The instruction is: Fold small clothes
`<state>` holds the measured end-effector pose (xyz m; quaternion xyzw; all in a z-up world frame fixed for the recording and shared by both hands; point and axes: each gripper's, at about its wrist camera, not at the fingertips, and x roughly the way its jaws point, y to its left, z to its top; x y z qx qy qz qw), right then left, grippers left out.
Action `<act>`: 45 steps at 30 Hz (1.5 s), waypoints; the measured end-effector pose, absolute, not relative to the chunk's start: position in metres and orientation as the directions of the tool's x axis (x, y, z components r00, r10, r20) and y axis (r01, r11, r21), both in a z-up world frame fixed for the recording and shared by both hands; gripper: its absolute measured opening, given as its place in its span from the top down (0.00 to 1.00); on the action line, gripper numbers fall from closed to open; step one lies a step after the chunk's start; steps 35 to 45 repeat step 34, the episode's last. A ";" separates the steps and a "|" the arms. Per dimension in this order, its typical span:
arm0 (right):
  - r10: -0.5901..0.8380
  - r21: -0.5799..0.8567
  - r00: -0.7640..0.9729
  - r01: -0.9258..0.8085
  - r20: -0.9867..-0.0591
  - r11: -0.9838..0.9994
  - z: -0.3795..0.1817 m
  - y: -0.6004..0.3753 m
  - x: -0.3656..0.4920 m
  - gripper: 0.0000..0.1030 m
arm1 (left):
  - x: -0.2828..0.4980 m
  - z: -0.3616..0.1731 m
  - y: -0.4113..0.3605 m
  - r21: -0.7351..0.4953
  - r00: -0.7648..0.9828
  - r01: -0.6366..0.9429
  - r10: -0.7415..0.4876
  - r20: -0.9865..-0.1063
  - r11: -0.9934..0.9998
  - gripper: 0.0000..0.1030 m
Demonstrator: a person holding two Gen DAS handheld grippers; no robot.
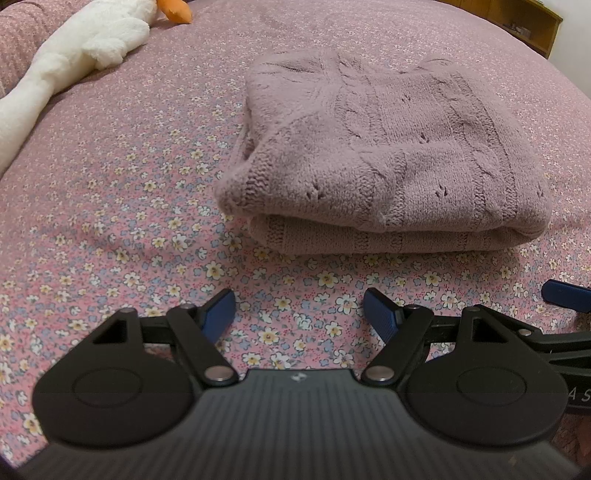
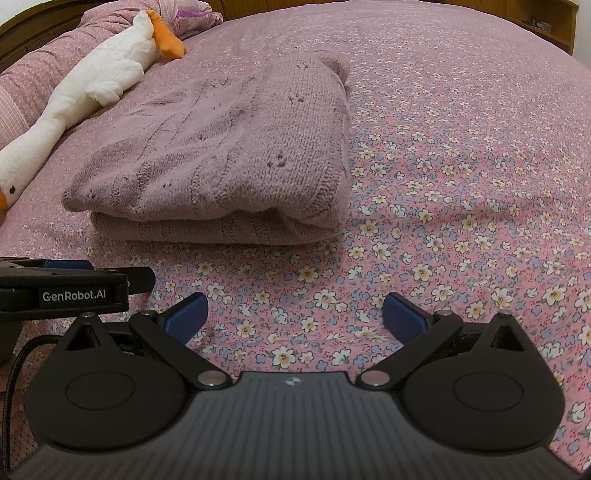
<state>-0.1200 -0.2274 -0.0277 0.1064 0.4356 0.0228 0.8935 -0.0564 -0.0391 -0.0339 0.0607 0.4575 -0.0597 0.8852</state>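
both tools [image 1: 299, 314] [image 2: 295, 317] gape apart near folded sweater [image 1: 388, 155]; left tool's side reads "genrobot.ai" [image 2: 74, 295].

mauve knit sweater [image 1: 388, 147], pink floral bedsheet [image 1: 129, 184]

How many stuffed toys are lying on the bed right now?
1 for certain: a white plush goose with an orange beak, lying along the bed's left side beside the folded sweater. A purple object by the pillows could be another; too little shows to tell.

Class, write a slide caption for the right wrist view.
Open right gripper faces a folded mauve sweater on a floral bedsheet.
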 end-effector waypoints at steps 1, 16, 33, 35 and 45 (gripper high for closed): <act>0.133 0.210 0.619 0.052 -0.774 0.976 -0.028 -0.227 -0.120 0.00 | -0.056 -0.034 -0.039 0.053 0.575 0.161 -0.050 -0.817 0.985 0.25; 0.133 0.208 0.618 0.052 -0.775 0.977 -0.027 -0.227 -0.120 0.00 | -0.056 -0.034 -0.039 0.053 0.574 0.162 -0.051 -0.817 0.985 0.25; 0.136 0.214 0.618 0.053 -0.774 0.975 -0.027 -0.228 -0.120 0.00 | -0.057 -0.033 -0.039 0.051 0.571 0.161 -0.051 -0.820 0.986 0.25; 0.142 0.223 0.618 0.055 -0.773 0.973 -0.026 -0.230 -0.120 0.00 | -0.057 -0.032 -0.038 0.047 0.567 0.158 -0.052 -0.822 0.986 0.25; 0.142 0.223 0.618 0.055 -0.773 0.973 -0.026 -0.230 -0.120 0.00 | -0.057 -0.032 -0.038 0.047 0.567 0.158 -0.052 -0.822 0.986 0.25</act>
